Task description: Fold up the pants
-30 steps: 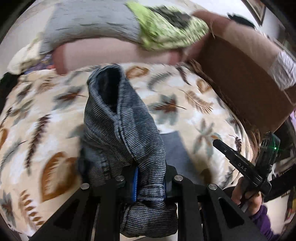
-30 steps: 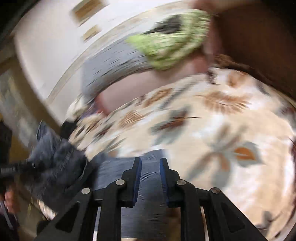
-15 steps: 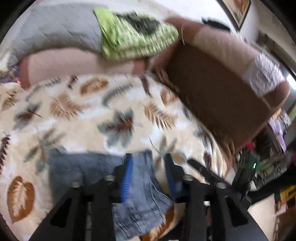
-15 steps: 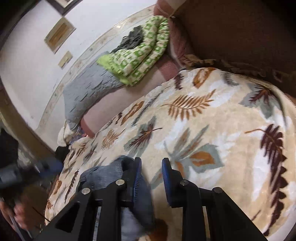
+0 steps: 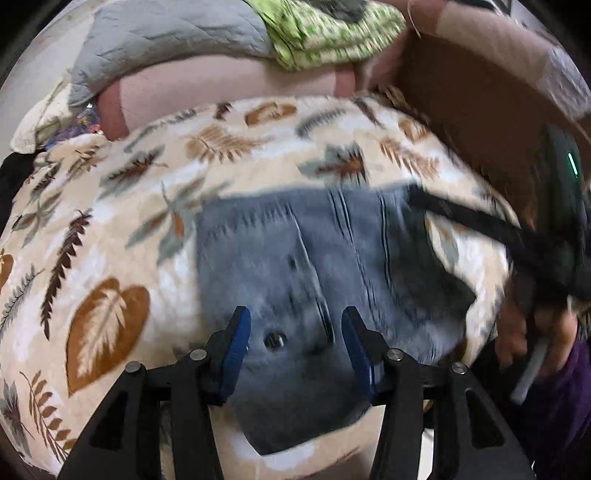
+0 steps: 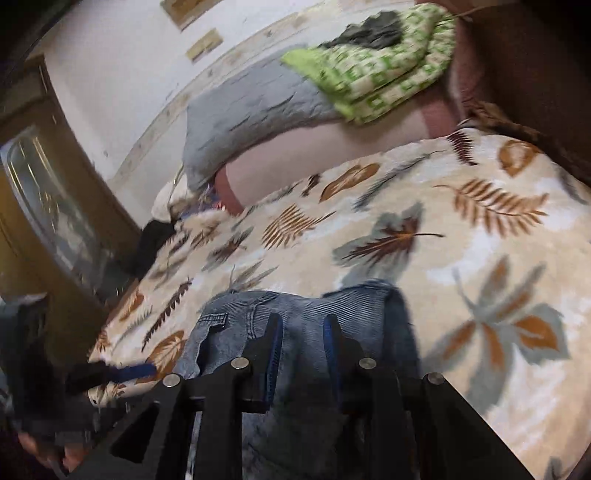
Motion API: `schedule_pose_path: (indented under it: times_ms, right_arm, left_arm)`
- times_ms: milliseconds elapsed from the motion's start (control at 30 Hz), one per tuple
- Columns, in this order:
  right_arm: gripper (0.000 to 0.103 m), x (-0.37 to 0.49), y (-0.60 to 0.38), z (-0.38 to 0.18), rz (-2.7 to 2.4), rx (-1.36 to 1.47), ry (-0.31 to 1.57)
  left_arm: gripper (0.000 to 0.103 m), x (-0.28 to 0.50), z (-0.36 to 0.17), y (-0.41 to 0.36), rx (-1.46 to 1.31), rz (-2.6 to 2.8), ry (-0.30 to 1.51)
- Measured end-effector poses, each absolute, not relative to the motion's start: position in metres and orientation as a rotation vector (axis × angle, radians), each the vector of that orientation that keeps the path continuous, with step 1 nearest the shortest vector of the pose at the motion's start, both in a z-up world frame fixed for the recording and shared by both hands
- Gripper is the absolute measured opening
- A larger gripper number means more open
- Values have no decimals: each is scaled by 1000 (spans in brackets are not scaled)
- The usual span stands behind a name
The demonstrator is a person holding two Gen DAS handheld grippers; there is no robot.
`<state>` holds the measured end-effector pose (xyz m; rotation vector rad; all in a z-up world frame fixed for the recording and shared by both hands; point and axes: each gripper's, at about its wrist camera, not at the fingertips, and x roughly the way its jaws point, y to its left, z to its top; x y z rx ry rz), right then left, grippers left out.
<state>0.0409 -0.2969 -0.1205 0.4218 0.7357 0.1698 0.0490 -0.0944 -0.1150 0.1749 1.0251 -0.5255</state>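
Left wrist view: left hand-held gripper [image 5: 295, 332] just opened, empty, above pants [image 5: 314, 258]; right hand-held gripper [image 6: 303, 336] seemingly narrow, empty

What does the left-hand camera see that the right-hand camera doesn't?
Only the left wrist view shows the pants' button and the hand with the right gripper. That view's own left gripper has just been opening; the pants lie between its jaws, not pinched.

Only the right wrist view shows a wooden cabinet, wall, and belt loop.

Both show the pants, leaf-print blanket, green cloth and grey quilt.
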Motion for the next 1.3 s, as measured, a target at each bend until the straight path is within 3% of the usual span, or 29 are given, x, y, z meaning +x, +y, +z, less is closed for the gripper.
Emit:
schedule_pose_path:
  times_ms: [200,367,567,633,667,833,1300]
  right_arm:
    - [30,82,-296,-178,105,424,991]
    - [33,80,-305,-180,135,472,983]
    - [37,17,-327,-133,88,499,787]
    - [57,-17,-337,-117,50,498,717]
    - [61,-33,-341,-109,22,484,690]
    - [62,-92,-360,-77,-88,449,638]
    - [65,-146,-343,-17,-134,342,614]
  left_arm:
    - [53,53,-164,-100,169,-520,1111]
    - [56,50,-161,-105,198,-519,1082]
    - [60,31,-117,-98,202,-526,940]
    - [68,23,-94,-100,209,-504,858]
    - [70,20,-83,-102,207,-485,820]
    - [87,2,-30,-111,178,-406,624]
    - [87,-46,47,-121,214,-394,536]
